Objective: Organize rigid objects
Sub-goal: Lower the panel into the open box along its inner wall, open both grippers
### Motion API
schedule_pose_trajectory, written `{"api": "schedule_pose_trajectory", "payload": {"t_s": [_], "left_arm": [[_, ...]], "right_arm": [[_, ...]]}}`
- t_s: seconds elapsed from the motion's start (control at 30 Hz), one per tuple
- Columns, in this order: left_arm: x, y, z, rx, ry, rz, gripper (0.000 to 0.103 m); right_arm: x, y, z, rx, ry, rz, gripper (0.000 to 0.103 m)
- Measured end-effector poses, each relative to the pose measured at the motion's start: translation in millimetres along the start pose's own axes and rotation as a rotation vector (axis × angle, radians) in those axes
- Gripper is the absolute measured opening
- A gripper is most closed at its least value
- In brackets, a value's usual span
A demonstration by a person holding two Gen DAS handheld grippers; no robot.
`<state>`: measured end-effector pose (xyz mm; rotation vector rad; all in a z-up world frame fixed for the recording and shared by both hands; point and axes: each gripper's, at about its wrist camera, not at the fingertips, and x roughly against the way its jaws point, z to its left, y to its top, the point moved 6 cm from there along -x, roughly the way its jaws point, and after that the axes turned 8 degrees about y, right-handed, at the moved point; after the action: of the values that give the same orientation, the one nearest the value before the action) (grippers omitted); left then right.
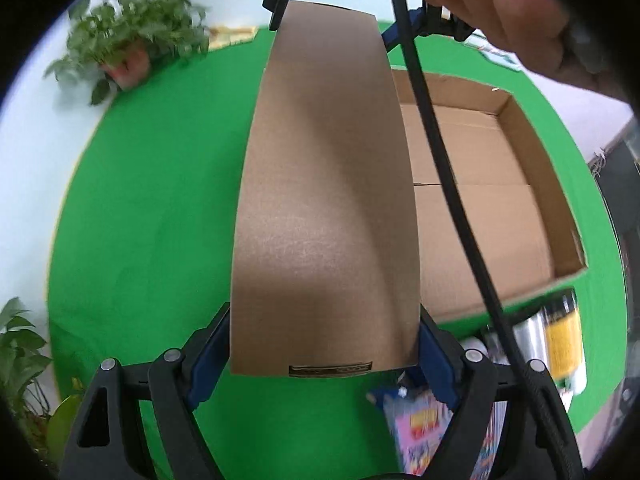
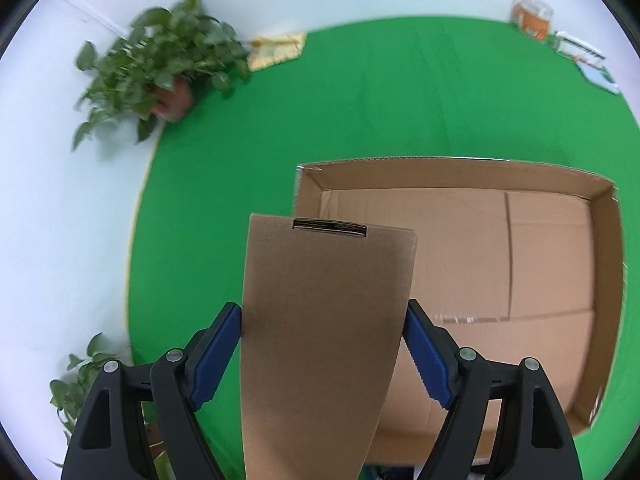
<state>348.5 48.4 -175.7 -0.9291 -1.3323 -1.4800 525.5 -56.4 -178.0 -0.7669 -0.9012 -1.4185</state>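
Cardboard box [image 2: 324,336] clamped between both tongs, above tray [image 2: 604,216]

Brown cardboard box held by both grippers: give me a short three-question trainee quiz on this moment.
1. True or false: the brown cardboard box is gripped at both ends, by the left gripper and the right gripper.
2. Which lies to the right of the held box? A) open cardboard tray B) potted plant C) yellow cloth
3. Fill in: the table cover is ____.

Key: 1 true; 2 A; 3 green.
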Motion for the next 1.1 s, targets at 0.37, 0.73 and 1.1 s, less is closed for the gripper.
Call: {"api": "schedule_pose_trajectory", "payload": {"t_s": [0.37,0.73,1.1], "left_arm": [[-69.4,44.2,-0.6,-0.011,0.035,0.132,0.083],[-87.0,24.9,7.5,-0.002,-0.009,0.238,0.082],[-79.0,-2.0,49.9,0.110,-0.064,0.247,0.082]], "right_arm": [[-117.8,59.2,-67.4,-0.112,0.034,0.152,0.078],[-167.8,40.0,-84.4,-0.202,0.210,0.203,0.092],[-163.9,-7.8,-100.2,-0.198,0.197,0.233,0.075]]}}
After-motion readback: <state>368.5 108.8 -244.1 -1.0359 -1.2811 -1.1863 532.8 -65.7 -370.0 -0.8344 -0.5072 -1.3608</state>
